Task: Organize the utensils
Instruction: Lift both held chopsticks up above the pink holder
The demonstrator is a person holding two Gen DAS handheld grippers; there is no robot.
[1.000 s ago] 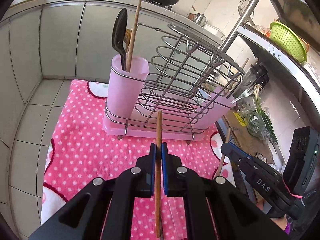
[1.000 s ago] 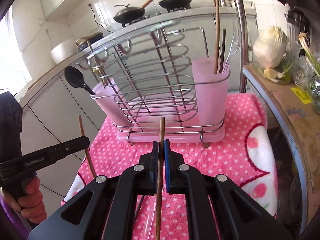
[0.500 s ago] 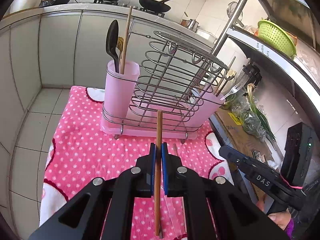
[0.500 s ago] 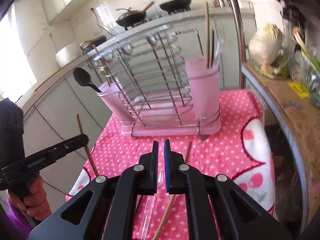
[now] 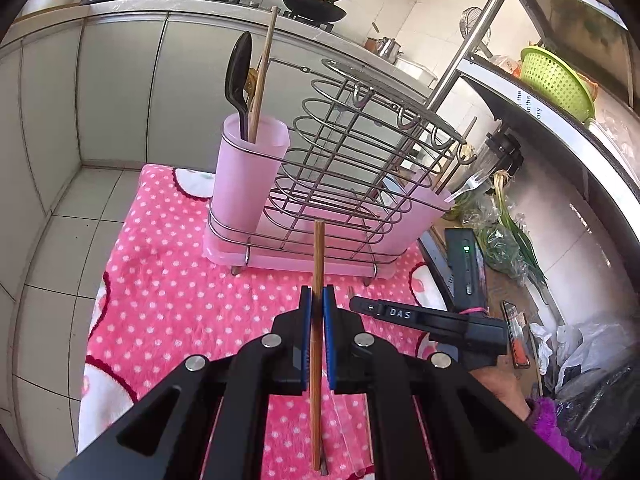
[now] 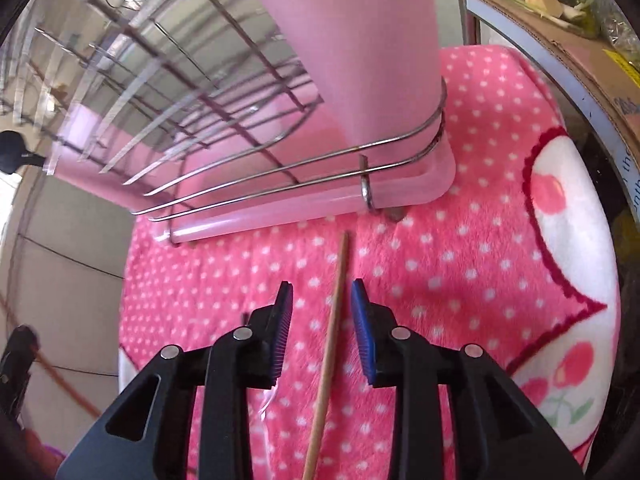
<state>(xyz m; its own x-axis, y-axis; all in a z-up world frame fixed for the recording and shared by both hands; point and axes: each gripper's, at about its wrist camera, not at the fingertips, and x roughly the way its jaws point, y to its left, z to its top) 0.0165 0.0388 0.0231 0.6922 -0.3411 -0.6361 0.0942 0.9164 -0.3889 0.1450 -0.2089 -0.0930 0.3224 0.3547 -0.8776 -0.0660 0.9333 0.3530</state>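
Left tongs (image 5: 315, 300), low centre of frame, clamp an upright wooden chopstick (image 5: 318, 280) before the pink utensil rack (image 5: 320, 184); right tongs (image 6: 322, 304), jaws just parted, straddle without touching a second chopstick (image 6: 332, 344) lying on the polka-dot cloth (image 6: 460, 264), lower centre

Right wrist view: wire rack (image 6: 168, 92) motion-blurred; pink cup (image 6: 360, 40) cut off at top edge; chopstick (image 6: 332, 344) runs off the bottom edge.
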